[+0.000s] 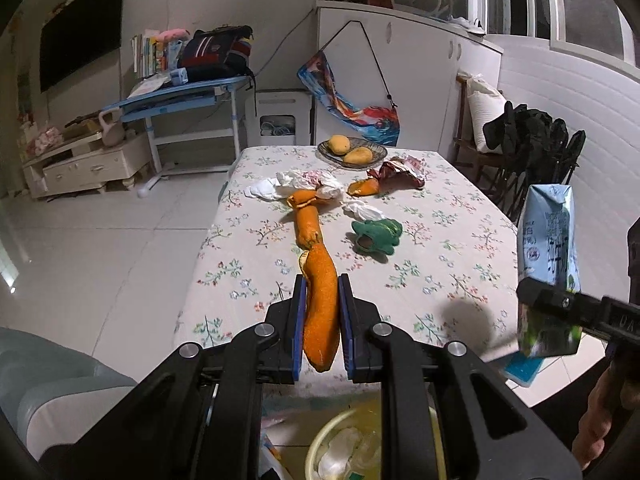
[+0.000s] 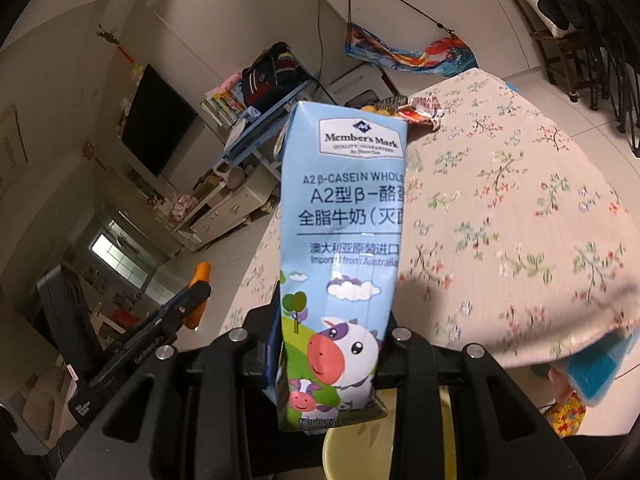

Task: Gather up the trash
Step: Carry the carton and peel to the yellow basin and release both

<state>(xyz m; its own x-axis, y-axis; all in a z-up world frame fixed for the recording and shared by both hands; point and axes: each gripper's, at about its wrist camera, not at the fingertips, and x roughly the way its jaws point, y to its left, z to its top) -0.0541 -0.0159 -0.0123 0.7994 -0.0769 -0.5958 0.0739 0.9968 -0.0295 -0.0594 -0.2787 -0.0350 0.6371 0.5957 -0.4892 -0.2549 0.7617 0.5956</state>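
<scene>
My left gripper is shut on a long orange peel strip, which stands up between the blue pads over the near end of the floral table. A second peel piece lies on the cloth just beyond it. My right gripper is shut on a light blue milk carton with a cartoon cow, held upright. The left wrist view shows the carton at the right in the right gripper. A yellow bin with white paper inside sits below both grippers.
On the table lie crumpled tissues, a small tissue, a green cloth thing, another peel, a red-brown wrapper and a plate of mangoes. Black chairs stand right, a blue desk far left.
</scene>
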